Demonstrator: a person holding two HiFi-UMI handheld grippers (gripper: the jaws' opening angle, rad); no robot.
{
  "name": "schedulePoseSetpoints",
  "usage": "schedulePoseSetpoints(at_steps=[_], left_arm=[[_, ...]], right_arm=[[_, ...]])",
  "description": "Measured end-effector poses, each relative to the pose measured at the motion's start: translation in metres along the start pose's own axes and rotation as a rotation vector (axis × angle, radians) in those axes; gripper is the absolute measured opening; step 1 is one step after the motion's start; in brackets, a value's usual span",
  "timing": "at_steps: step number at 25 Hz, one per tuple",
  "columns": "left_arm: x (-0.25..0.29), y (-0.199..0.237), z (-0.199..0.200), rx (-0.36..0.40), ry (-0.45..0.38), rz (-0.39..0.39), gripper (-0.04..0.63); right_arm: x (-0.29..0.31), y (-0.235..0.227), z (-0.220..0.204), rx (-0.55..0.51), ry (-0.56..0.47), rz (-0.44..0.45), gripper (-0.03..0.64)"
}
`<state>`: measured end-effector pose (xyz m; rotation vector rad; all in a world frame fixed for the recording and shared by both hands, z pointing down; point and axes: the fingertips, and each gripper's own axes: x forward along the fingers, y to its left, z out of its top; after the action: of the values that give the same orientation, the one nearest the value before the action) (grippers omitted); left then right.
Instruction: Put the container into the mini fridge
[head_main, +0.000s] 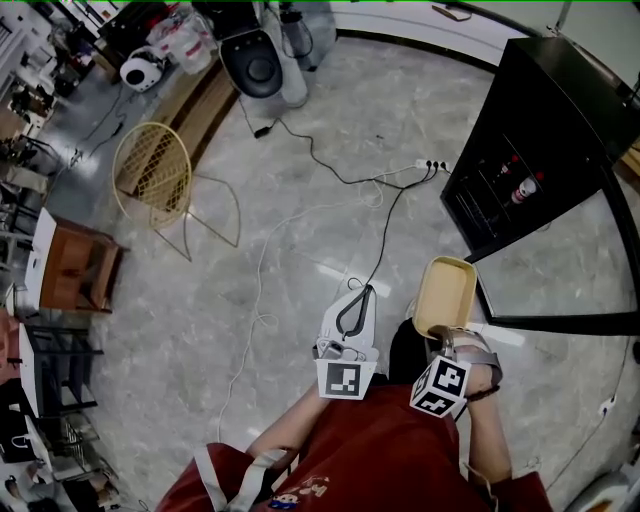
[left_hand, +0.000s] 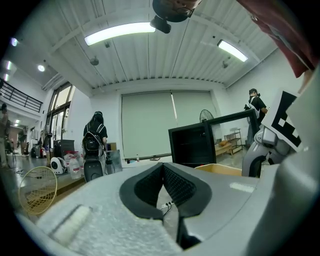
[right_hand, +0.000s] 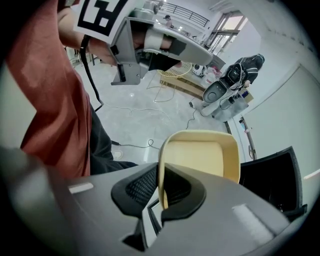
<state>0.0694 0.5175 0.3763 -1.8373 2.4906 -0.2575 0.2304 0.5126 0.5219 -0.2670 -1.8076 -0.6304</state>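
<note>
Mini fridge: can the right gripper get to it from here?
Probably yes. The right gripper, shut on the yellow container, is close beside the mini fridge. The fridge's door stands open on the gripper's side, and nothing shows in the gap between them.

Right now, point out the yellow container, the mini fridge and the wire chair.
yellow container (head_main: 446, 295), head view, middle of its inner floor.
mini fridge (head_main: 560, 105), head view, its black outer panel.
wire chair (head_main: 152, 172), head view, its round wire mesh.
</note>
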Motion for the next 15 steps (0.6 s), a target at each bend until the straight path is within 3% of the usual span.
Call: schedulePoseSetpoints(at_steps=[15], left_arm=[[0.154, -0.027, 0.023, 0.033, 0.002, -0.071, 0.004]], right_arm=[[0.025, -0.134, -0.058, 0.072, -0.010, 0.000, 0.020]])
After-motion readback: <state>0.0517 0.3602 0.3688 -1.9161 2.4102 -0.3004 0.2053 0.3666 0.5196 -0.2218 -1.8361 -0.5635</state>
